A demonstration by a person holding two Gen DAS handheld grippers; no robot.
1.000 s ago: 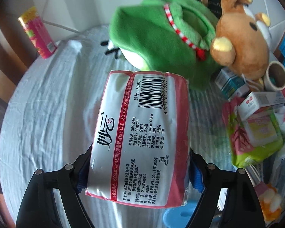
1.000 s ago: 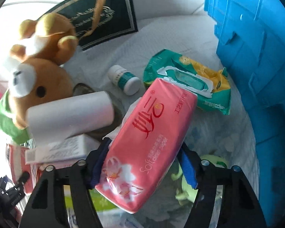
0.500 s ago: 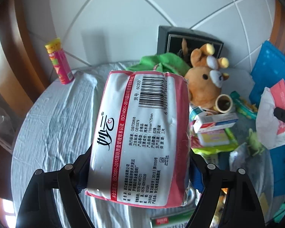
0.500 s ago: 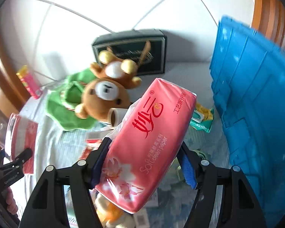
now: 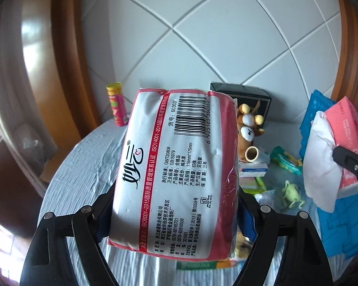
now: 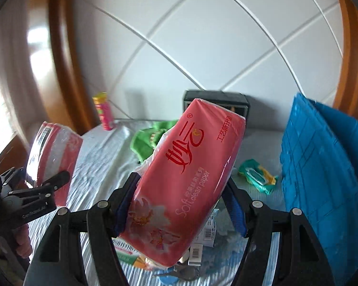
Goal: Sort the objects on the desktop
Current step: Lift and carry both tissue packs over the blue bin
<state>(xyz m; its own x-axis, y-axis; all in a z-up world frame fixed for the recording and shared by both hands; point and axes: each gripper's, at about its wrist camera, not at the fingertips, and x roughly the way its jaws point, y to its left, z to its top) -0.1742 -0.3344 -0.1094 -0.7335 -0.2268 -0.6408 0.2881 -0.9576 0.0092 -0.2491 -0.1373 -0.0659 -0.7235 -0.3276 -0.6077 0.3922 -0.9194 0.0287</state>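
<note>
My left gripper [image 5: 173,217] is shut on a red-and-white tissue pack [image 5: 176,174], barcode side up, held high above the round table [image 5: 88,166]. My right gripper [image 6: 179,209] is shut on a pink tissue pack [image 6: 186,183], also held high. Each pack shows in the other view: the pink one [image 5: 346,143] at the right with a white tissue hanging from it, the red-and-white one [image 6: 52,157] at the left.
On the grey cloth lie a plush bear [image 5: 248,133], a green cloth [image 6: 150,135], a black box [image 5: 241,95] at the wall, a pink can [image 5: 117,107], a tape roll [image 5: 251,153], green wipes [image 6: 257,176], small boxes and a blue crate [image 6: 322,166] at the right.
Both grippers have lifted up and back from the table with their tissue packs; the table objects now look smaller and farther, and the wall fills the upper view.
</note>
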